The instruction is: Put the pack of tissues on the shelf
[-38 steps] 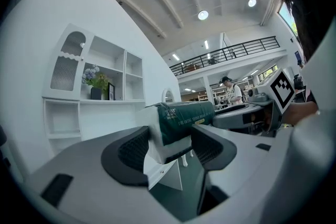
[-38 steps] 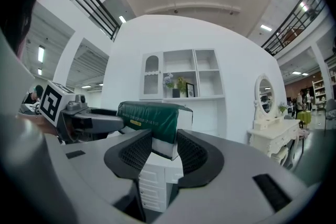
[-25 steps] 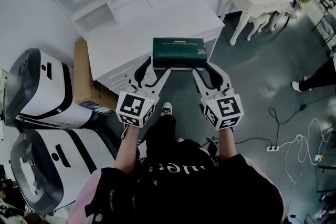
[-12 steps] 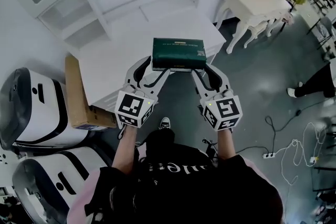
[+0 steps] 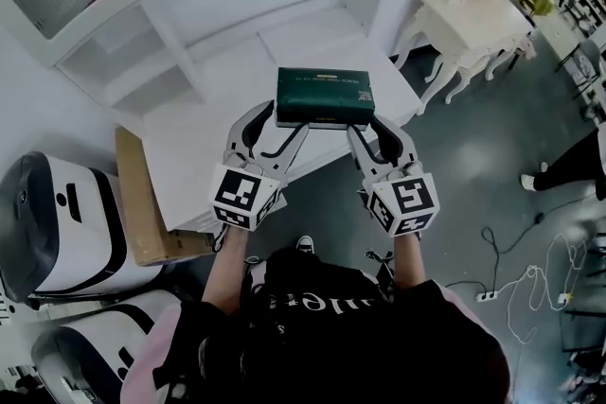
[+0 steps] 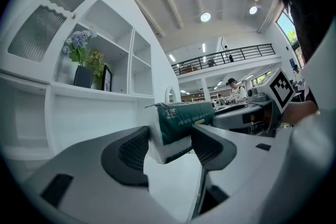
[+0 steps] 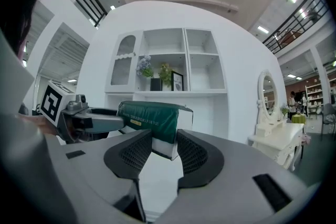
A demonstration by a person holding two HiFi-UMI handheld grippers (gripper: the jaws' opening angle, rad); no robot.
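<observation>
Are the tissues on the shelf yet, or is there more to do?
Not yet. Done: the dark green rectangular pack of tissues is lifted, clamped at its ends by the left gripper and right gripper. In hand: it hangs above the white counter. Left: placing it on the white shelf.

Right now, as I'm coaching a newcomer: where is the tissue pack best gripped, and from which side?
Probably at its two short ends, from the person's near side. The pack of tissues is long and level, so the left claw and right claw each pinching an end corner should keep it flat.
</observation>
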